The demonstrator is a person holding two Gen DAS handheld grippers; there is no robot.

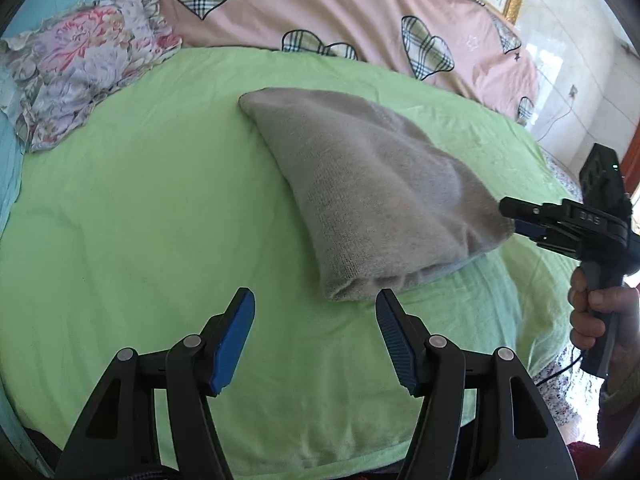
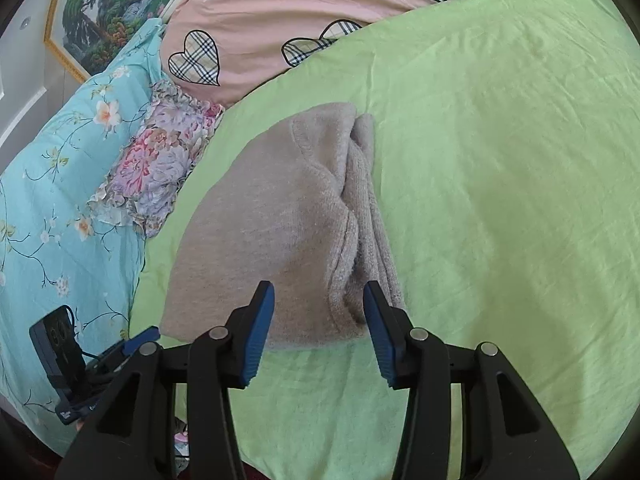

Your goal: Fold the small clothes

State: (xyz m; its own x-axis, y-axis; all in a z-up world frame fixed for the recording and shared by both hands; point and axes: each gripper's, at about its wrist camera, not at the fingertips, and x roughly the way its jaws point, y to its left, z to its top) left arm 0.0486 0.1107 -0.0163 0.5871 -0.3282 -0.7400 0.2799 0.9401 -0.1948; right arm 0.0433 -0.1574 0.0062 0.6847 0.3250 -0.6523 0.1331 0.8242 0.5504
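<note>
A beige knitted garment lies folded into a thick bundle on the green sheet. My left gripper is open and empty, just in front of the bundle's near corner. My right gripper is open, its blue pads on either side of the bundle's near edge, not closed on it. In the left wrist view the right gripper reaches in from the right and its tips touch the bundle's right end. The left gripper also shows in the right wrist view, low at the left.
A pink quilt with plaid hearts lies behind the sheet. A floral pillow and a turquoise floral cover lie to the left. A framed picture hangs on the wall. The bed's edge drops off at the right.
</note>
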